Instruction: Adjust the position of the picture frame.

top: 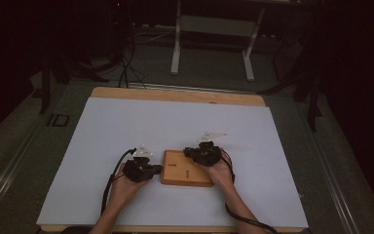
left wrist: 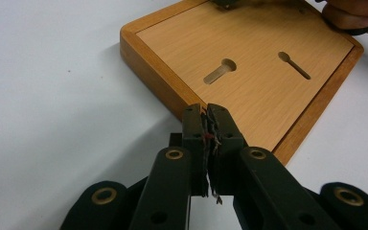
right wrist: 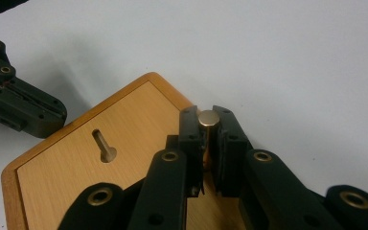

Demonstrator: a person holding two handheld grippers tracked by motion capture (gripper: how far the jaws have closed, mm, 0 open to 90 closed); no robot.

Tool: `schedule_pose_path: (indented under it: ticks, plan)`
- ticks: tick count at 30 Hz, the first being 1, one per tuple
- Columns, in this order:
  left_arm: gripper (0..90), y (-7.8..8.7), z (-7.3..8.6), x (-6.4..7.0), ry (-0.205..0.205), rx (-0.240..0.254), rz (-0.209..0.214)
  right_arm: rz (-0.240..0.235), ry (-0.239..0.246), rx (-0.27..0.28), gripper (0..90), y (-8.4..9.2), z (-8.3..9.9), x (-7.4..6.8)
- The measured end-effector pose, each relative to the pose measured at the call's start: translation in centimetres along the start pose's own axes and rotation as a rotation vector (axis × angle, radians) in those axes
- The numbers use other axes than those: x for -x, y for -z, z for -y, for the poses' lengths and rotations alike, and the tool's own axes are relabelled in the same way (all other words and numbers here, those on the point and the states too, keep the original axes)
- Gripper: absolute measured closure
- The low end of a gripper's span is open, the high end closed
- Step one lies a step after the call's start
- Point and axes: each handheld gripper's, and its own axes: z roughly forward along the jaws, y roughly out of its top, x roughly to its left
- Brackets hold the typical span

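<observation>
A flat wooden board with two keyhole slots lies on the white table cover, between my two grippers. My right gripper is shut on a small brass peg, held upright over the board near its corner. One keyhole slot lies to the left of the peg. My left gripper is shut with nothing between its jaws, its tips at the board's near edge. From above, the left gripper sits at the board's left side and the right gripper over its far right corner.
The white cover spreads wide around the board, with a strip of wooden table edge at the back. Beyond the table stand a white frame's legs and dark cables on the floor.
</observation>
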Motion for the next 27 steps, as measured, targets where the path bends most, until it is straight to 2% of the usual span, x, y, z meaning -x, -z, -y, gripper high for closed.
schedule_pose_path:
  ticks: [8,15,20,27]
  plan:
    - [87.7,0.1,0.0,0.0,0.009,-0.004,0.010,-0.022,0.010,0.003,83.7,-0.1,0.0,0.2]
    - [87.3,0.0,-0.1,0.1,-0.014,-0.013,-0.010,-0.020,0.031,-0.002,83.2,-0.2,-0.1,0.2]
    - [83.8,0.0,-0.1,0.0,-0.022,-0.003,-0.034,0.021,0.061,-0.017,79.6,-0.1,0.0,-0.2]
    - [81.6,0.4,-0.2,-0.2,-0.019,0.029,-0.055,0.039,0.073,-0.026,71.0,1.1,0.6,0.1]
